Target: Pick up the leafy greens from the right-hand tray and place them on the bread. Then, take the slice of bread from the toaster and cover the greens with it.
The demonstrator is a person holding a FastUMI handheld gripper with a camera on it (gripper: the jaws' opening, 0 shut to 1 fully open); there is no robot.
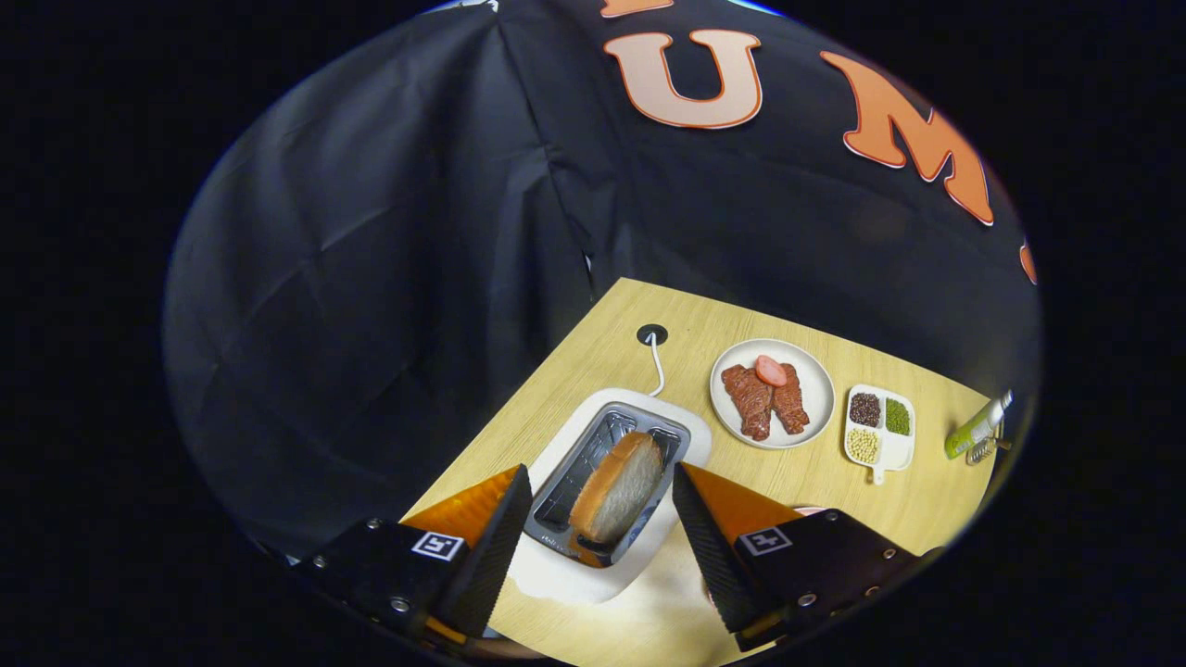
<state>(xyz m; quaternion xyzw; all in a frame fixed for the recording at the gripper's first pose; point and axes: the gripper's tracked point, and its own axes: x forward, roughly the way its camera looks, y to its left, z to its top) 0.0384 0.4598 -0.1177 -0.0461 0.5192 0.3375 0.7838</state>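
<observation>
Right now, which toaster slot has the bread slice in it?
The right slot, nearer the meat plate, holds the bread slice. The left slot is empty. The open gripper straddles the toaster.

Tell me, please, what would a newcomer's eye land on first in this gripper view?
Most striking is the golden-brown slice of bread standing in a slot of the white toaster, framed between the open gripper and its black ridged fingers. Beyond the toaster, on the light wooden table, sits a round white plate with reddish-brown meat slices, and beside it a small white divided dish of grains.
</observation>
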